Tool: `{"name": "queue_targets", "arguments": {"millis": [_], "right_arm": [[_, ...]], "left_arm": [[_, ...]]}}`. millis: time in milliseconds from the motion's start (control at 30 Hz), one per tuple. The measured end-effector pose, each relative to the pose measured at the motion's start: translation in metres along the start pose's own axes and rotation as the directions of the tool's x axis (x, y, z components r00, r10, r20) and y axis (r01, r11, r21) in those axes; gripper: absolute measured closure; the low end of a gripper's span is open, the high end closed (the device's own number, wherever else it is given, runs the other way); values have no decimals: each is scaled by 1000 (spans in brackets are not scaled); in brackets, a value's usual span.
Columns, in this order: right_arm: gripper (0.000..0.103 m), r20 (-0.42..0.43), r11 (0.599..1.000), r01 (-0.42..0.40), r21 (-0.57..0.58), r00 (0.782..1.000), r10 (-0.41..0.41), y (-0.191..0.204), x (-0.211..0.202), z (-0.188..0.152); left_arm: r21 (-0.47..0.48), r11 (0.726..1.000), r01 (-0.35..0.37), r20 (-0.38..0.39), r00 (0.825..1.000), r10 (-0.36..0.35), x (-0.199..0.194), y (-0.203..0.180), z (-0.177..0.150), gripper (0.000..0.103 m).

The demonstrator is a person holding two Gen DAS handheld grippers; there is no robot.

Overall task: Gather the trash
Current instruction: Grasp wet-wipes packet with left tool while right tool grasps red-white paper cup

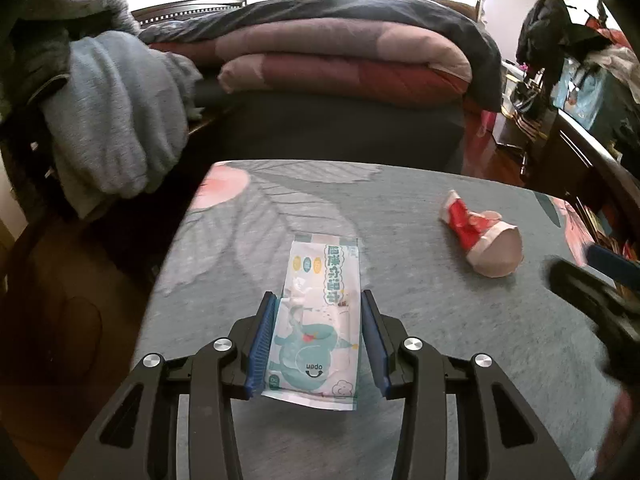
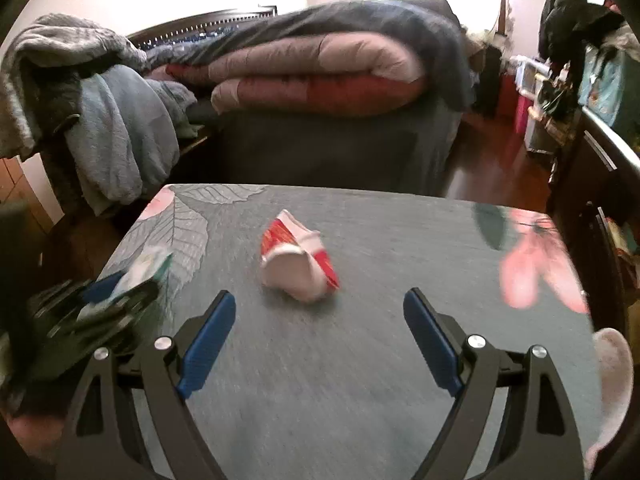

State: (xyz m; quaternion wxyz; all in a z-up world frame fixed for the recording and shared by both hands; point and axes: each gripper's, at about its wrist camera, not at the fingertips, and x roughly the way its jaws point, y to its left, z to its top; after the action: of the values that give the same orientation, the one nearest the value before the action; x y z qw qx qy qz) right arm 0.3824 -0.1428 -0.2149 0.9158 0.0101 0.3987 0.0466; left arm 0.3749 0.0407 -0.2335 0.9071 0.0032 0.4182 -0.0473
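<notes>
A white and teal wet-wipe packet (image 1: 316,344) printed "open" sits between the blue pads of my left gripper (image 1: 318,296). The pads press on its long sides, and its near end hangs just above the grey leaf-print tablecloth (image 1: 440,340). To the right lies a crushed red and white paper cup (image 1: 480,240). In the right wrist view that cup (image 2: 298,264) is straight ahead of my right gripper (image 2: 320,296), which is open and holds nothing. The left gripper (image 2: 100,304) with the packet (image 2: 148,268) shows blurred at the left there. My right gripper (image 1: 592,292) is a blur at the right edge.
Beyond the table's far edge stands a bed with folded pink and red quilts (image 1: 344,68). Blue-grey clothes (image 1: 116,120) hang over furniture at the left. A dark cabinet with clutter (image 1: 580,92) lines the right side. Red-brown wooden floor (image 2: 492,168) shows between them.
</notes>
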Motion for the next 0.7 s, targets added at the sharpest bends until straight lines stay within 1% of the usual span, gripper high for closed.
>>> {"name": "queue_targets", "arguments": {"millis": [100, 200, 333, 367, 400, 433, 467, 567, 700], "right_arm": [[16, -10, 1000, 17, -13, 1000, -17, 12, 25, 10], [16, -53, 1000, 23, 6, 998, -23, 16, 49, 15], [18, -81, 999, 30, 31, 996, -28, 16, 66, 15], [22, -90, 999, 31, 31, 996, -28, 16, 70, 15], [32, -102, 999, 33, 25, 994, -30, 16, 72, 14], [37, -113, 999, 38, 17, 993, -36, 17, 75, 13], [41, -102, 999, 51, 0, 993, -51, 19, 74, 14], [41, -104, 1000, 25, -6, 994, -25, 20, 69, 11], [41, -88, 1000, 27, -12, 996, -28, 14, 54, 4]], "left_arm": [[-14, 1000, 3, 4, 1000, -3, -5, 10, -3, 61], [-19, 1000, 5, 7, 1000, -5, -7, 16, -6, 61], [-27, 1000, 15, 4, 1000, -15, -7, 20, -6, 61], [-30, 999, 17, 4, 1000, -17, -7, 20, -6, 61], [-33, 999, 22, 3, 1000, -21, -8, 21, -7, 61], [-35, 999, 26, 3, 1000, -26, -8, 21, -6, 61], [-35, 999, 30, 4, 1000, -30, -9, 21, -7, 61], [-30, 999, 31, 5, 1000, -31, -10, 19, -7, 60], [-26, 999, 34, 4, 999, -34, -13, 16, -7, 60]]}}
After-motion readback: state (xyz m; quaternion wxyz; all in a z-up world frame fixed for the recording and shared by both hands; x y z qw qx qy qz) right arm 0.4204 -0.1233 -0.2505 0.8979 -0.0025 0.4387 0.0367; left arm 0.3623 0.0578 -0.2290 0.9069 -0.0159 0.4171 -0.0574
